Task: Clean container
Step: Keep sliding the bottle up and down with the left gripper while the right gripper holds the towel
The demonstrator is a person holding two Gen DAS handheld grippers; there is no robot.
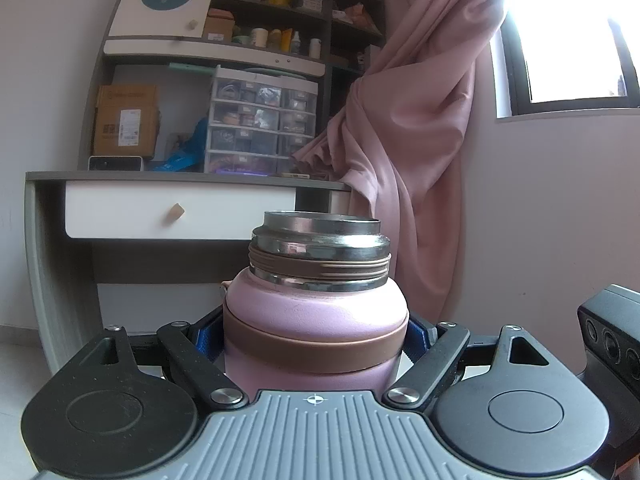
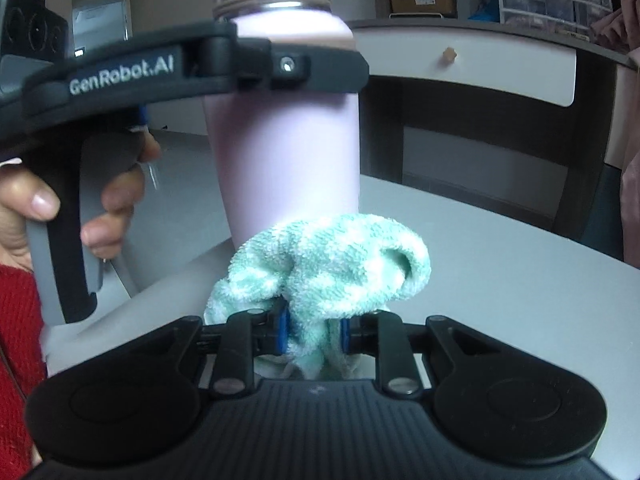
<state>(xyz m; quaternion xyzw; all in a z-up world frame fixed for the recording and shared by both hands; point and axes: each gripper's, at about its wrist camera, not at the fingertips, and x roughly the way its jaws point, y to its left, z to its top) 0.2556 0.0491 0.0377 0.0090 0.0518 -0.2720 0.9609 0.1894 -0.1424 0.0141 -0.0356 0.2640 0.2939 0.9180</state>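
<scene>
One pink flask (image 1: 316,320) stands upright on the grey surface (image 2: 500,280), its lid off and its steel threaded mouth (image 1: 320,236) open; what is inside cannot be seen from either view. The left tool (image 1: 316,344) pinches the flask around its upper body at the brown band, one blue pad (image 1: 204,340) at 9 o'clock of the flask and one at 3 o'clock. In the right wrist view a person's hand (image 2: 60,200) with a red sleeve (image 2: 20,340) holds that tool's handle at 9 o'clock.

The right tool (image 2: 312,332) is pressed nearly together on one mint-green terry cloth (image 2: 332,272), which bunches up at the foot of the flask and hides its base.

Behind, at 12 o'clock, stands a desk (image 1: 180,208) with one white drawer, one cardboard box (image 1: 124,120), one clear drawer organiser (image 1: 260,120) and cluttered shelves (image 1: 276,0). A pink curtain (image 1: 420,100) hangs at 1 o'clock beside a bright window (image 1: 572,48).
</scene>
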